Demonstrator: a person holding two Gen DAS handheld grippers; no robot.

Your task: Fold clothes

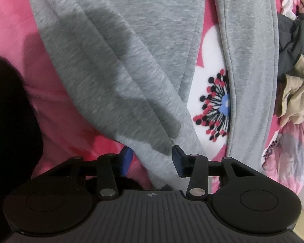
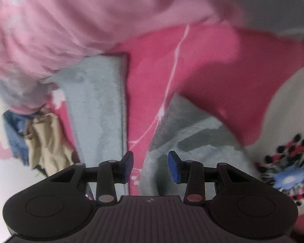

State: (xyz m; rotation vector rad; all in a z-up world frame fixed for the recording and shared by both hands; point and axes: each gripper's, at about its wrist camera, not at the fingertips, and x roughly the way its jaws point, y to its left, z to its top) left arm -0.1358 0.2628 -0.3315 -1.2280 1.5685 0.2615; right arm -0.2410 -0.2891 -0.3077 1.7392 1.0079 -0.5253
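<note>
Across the pink floral blanket (image 1: 210,46) lies the grey garment (image 1: 119,64), spread in two long parts with the blanket's white flower showing between them. At the garment's near end, the left gripper (image 1: 152,158) has its blue-padded jaws wide apart, a fold of the grey cloth running between them; whether the pads press it cannot be told. Beside the garment's far edge sits a heap of dark and beige clothes (image 1: 293,77). Over the garment's other end, in a blurred view, the right gripper (image 2: 151,167) has its jaws wide apart, holding nothing, with grey cloth just below them.
</note>
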